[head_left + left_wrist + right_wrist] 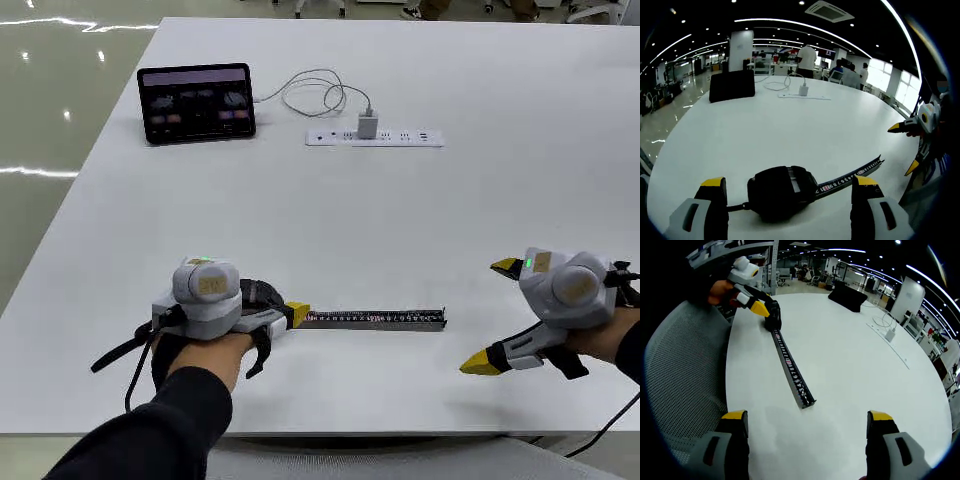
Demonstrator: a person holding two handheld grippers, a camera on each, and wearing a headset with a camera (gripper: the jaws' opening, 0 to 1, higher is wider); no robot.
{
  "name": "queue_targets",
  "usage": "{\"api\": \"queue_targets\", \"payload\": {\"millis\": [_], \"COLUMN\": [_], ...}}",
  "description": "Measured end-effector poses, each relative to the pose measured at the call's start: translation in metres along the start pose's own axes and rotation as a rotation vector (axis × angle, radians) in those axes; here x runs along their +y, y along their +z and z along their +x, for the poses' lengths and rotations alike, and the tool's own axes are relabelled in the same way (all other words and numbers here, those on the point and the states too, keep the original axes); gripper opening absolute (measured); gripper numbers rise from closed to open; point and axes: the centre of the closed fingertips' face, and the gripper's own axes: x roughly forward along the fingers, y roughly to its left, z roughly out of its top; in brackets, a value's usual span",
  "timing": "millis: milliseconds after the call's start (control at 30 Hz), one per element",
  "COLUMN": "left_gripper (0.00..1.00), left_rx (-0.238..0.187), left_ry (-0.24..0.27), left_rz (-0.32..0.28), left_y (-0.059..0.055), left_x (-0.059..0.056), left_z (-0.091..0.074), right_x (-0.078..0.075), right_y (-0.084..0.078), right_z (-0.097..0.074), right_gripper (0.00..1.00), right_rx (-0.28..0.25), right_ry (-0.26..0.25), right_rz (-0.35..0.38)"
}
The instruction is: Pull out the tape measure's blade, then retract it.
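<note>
Head view: the tape measure's black case (262, 298) lies on the white table (400, 220), near its front edge, with the left gripper (282, 313) set about it. The dark blade (375, 320), marked in white with some red figures, runs flat from the case towards the right gripper (492, 315), whose yellow-tipped jaws are spread wide and hold nothing.

Left gripper view: the case (782, 192) sits between the parted jaws with a gap on each side, so they seem not to grip it. The blade (850, 176) curves off to the right.

Right gripper view: the blade (792, 370) lies straight, its free end on the table just ahead of the open jaws.
</note>
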Motion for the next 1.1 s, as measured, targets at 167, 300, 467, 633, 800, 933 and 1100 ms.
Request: {"api": "queue_targets", "payload": {"millis": [167,300,467,633,800,933,1100], "left_gripper": [1.0,1.0,0.99,0.96,0.96,0.96,0.93], "left_rx": [0.02,0.026,0.003,-0.008,-0.02,-0.016,-0.026], "left_ry": [0.002,-0.009,-0.01,-0.008,-0.016,-0.026,-0.005], "left_rz": [0.012,0.024,0.057,0.035,0.049,0.056,0.042], "left_y": [-0.008,-0.012,-0.007,-0.007,-0.007,-0.009,-0.006], "left_x": [0.007,0.001,0.001,0.004,0.0,-0.002,0.001], "left_z": [0.005,0.005,0.007,0.009,0.012,0.014,0.013], "right_x": [-0.001,0.0,0.001,0.005,0.003,0.004,0.007], "right_y": [0.008,0.011,0.01,-0.003,-0.014,-0.015,-0.015], "right_z": [0.014,0.025,0.035,0.046,0.054,0.055,0.061], "right_gripper": [0.86,0.73,0.61,0.44,0.32,0.24,0.22], "right_rx": [0.032,0.06,0.094,0.149,0.178,0.185,0.198], "right_ry": [0.061,0.122,0.171,0.222,0.255,0.27,0.285], "right_rz": [-0.034,-0.079,-0.122,-0.154,-0.165,-0.17,-0.183]}}
